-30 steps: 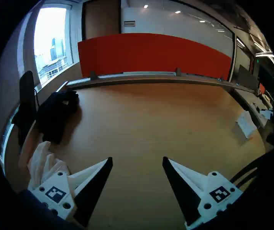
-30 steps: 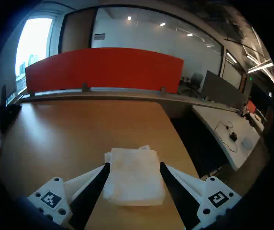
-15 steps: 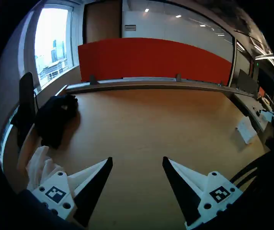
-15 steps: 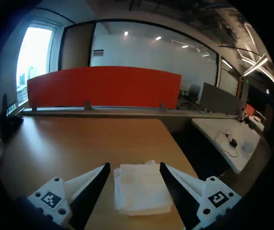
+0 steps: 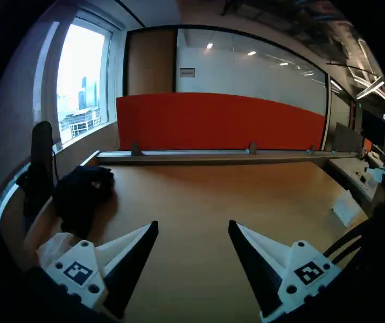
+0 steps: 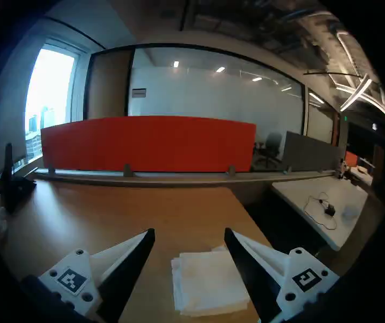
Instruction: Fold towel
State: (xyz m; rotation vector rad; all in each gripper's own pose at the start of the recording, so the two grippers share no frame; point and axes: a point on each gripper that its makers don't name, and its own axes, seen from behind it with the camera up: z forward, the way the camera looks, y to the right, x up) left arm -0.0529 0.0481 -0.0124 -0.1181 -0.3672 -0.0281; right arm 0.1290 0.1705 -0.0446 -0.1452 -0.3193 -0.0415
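The folded white towel (image 6: 208,280) lies flat on the light wooden tabletop (image 6: 111,215), a neat square stack close to the tabletop's right-hand edge. The right gripper (image 6: 188,231) hangs over it with its two fingers spread wide. In the right gripper view the towel sits below the gap, nearer the right finger, and neither finger presses on it. The left gripper (image 5: 192,223) is spread just as wide over bare wood and has hold of nothing. In the left gripper view the folded towel appears well off to the right, by the tabletop's edge. At the left end of the tabletop there is a heap of black fabric (image 5: 82,196), and just in front of it a crumpled white cloth (image 5: 55,245), partly hidden behind the left finger. A long red divider panel (image 5: 219,121) stands along the far edge of the tabletop, with a glass wall behind it. A bright window (image 5: 82,89) looks out on city buildings at the left. Beyond the right edge stands a separate white desk (image 6: 321,196) with a thin dark cable (image 6: 321,207) lying on it.
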